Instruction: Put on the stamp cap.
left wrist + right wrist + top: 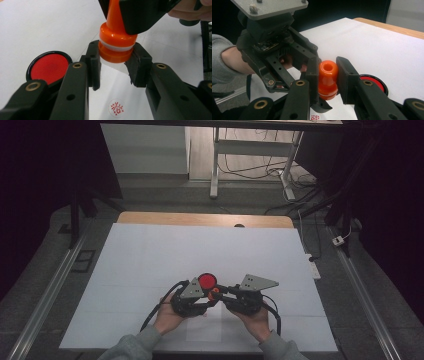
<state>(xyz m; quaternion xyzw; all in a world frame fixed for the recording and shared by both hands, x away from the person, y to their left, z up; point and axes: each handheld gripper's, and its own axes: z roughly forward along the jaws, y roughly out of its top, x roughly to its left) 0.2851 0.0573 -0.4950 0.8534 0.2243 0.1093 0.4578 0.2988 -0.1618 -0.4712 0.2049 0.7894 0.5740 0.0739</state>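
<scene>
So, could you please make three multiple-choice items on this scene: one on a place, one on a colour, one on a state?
1. Where is the red ink pad in the left gripper view?
A. left of the stamp
B. under the stamp
C. off the paper

2. What colour is the stamp?
A. blue
B. orange
C. green

3. How does the right gripper stand?
A. wide open
B. lying on the table
C. shut on the stamp

Key: 1 A, it lies on the white paper to the left; 2 B, its body is orange; 3 C, both pads press its handle.
</scene>
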